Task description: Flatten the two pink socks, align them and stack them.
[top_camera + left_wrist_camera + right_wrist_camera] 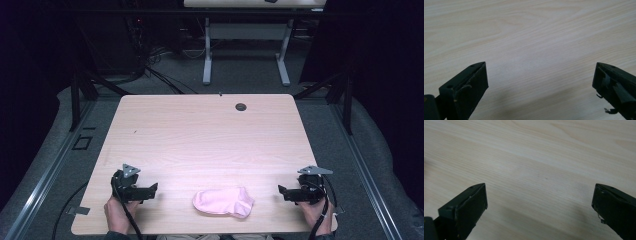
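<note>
A pink sock (223,201) lies flat near the front edge of the light wooden table (200,135), midway between the two hands. My left gripper (153,189) rests on the table left of the sock, pointing toward it, jaws apart with nothing between them. In the left gripper view, its own black jaws stand wide open (540,82) over bare wood. My right gripper (281,192) sits right of the sock, pointing left at it, also open and empty. The right gripper view shows its jaws spread (539,202) above bare tabletop.
A small dark round grommet (241,107) sits near the table's far edge. Beyond the table stand a white desk frame (245,55) and cables on grey carpet. Black frame posts (75,95) flank the table left and right.
</note>
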`<state>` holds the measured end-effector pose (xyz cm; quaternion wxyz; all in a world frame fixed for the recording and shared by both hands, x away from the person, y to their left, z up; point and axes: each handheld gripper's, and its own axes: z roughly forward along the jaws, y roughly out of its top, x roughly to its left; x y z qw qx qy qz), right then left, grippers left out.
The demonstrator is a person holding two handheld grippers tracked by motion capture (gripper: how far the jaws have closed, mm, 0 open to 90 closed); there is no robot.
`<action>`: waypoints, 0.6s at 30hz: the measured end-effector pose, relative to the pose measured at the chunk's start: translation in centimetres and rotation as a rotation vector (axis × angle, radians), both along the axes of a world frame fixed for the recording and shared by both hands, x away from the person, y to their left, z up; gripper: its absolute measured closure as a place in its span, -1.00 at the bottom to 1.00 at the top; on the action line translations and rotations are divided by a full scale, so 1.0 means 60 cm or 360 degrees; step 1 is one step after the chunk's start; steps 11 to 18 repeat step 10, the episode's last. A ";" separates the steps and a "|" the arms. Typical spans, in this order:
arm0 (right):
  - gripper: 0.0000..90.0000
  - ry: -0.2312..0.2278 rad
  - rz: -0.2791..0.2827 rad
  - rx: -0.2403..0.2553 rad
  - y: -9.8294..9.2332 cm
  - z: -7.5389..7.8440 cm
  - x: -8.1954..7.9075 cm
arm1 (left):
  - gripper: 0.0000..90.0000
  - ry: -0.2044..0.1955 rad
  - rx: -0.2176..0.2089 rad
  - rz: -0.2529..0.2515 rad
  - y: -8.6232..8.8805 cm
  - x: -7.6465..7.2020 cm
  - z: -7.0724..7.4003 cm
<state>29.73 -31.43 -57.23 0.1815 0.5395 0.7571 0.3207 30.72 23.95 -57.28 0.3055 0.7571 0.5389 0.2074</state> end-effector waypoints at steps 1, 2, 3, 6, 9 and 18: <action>-1.00 0.0005 -0.0015 -0.0011 -0.004 -0.006 0.002 | -1.00 0.0002 0.0000 0.0010 0.003 0.000 -0.004; -1.00 0.0018 -0.0034 -0.0024 -0.009 -0.013 0.005 | -1.00 -0.0006 -0.0008 0.0021 0.009 0.000 -0.010; -1.00 0.0020 -0.0054 -0.0032 -0.010 -0.016 0.006 | -1.00 -0.0011 -0.0013 0.0022 0.010 0.000 -0.013; -1.00 -0.0002 -0.0069 -0.0048 -0.012 -0.020 0.007 | -1.00 -0.0026 -0.0002 0.0033 0.013 -0.001 -0.018; -1.00 -0.0058 -0.0088 -0.0090 -0.014 -0.026 0.008 | -1.00 -0.0041 -0.0011 0.0051 0.019 0.000 -0.030; -1.00 -0.0058 -0.0088 -0.0090 -0.014 -0.026 0.008 | -1.00 -0.0041 -0.0011 0.0051 0.019 0.000 -0.030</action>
